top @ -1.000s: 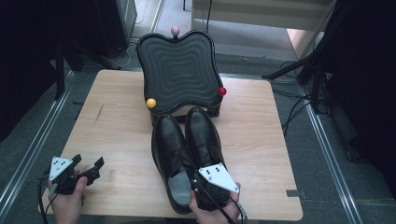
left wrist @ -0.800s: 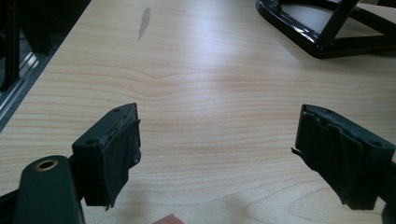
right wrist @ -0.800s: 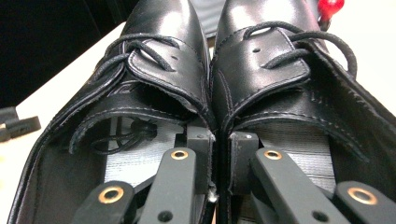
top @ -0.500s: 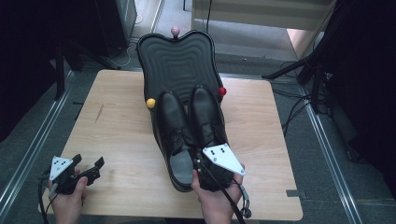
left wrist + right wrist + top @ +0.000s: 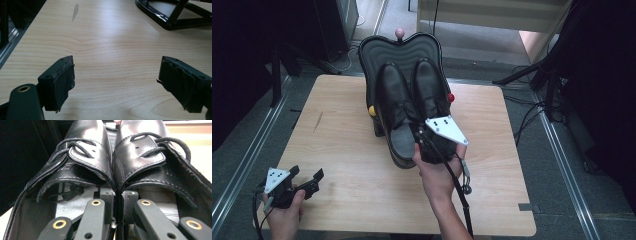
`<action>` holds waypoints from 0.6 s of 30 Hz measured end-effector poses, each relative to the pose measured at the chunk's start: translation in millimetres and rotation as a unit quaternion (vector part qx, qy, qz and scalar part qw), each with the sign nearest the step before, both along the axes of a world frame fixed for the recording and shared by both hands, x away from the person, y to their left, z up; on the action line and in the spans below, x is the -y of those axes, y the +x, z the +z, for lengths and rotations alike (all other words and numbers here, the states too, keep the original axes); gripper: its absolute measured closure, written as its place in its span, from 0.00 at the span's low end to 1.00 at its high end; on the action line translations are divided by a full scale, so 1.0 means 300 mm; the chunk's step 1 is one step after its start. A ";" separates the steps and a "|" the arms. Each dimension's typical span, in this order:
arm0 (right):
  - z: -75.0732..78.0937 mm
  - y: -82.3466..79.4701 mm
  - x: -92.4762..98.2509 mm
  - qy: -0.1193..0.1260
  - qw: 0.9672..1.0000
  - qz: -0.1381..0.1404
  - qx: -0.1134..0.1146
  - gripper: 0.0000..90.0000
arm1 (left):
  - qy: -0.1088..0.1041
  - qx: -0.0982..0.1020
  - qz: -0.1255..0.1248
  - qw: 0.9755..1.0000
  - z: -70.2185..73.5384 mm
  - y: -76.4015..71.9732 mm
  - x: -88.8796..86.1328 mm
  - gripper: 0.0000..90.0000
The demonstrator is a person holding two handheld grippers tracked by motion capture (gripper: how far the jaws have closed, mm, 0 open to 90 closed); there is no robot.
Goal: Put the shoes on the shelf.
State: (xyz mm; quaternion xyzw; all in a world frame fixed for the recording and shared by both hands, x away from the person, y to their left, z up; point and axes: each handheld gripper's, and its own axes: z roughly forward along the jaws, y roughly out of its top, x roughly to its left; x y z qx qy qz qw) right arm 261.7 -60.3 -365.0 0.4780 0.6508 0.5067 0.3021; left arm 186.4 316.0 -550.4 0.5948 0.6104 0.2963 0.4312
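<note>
A pair of black leather lace-up shoes (image 5: 393,95) is tilted toes-up against the black ribbed shoe stand (image 5: 372,55) at the back of the wooden table (image 5: 337,130). My right gripper (image 5: 419,136) is shut on the two inner walls of the shoes, pinched together at the heel openings. In the right gripper view the right gripper (image 5: 118,195) has one jaw inside each shoe (image 5: 87,157), with the laces just ahead. My left gripper (image 5: 307,173) rests open at the table's front left corner. Nothing lies between the left gripper (image 5: 117,80) jaws but bare wood.
The stand carries a pink knob (image 5: 400,33) on top, a yellow knob (image 5: 372,110) at its left and a red knob (image 5: 451,97) at its right. Its black base (image 5: 160,17) sits ahead of the left gripper. Cables (image 5: 532,115) and metal rails lie on the floor beside the table.
The right gripper has carried the shoes away from the person and upward, from flat on the table to leaning on the stand. The left gripper has stayed put.
</note>
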 end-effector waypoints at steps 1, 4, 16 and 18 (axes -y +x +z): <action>0.002 0.019 -0.005 -0.001 1.000 0.000 0.002 0.93 | -0.001 -0.002 0.000 1.000 0.001 0.000 -0.002 0.15; 0.007 0.074 -0.025 -0.002 1.000 -0.003 0.003 0.93 | -0.002 -0.009 0.002 1.000 0.003 0.002 -0.004 0.08; 0.024 0.250 -0.082 0.007 1.000 -0.005 0.028 0.93 | 0.000 -0.004 0.004 1.000 0.005 -0.003 -0.001 0.00; 0.028 0.279 -0.094 0.006 0.999 -0.006 0.034 0.93 | 0.003 -0.004 0.004 1.000 0.005 -0.002 0.000 0.00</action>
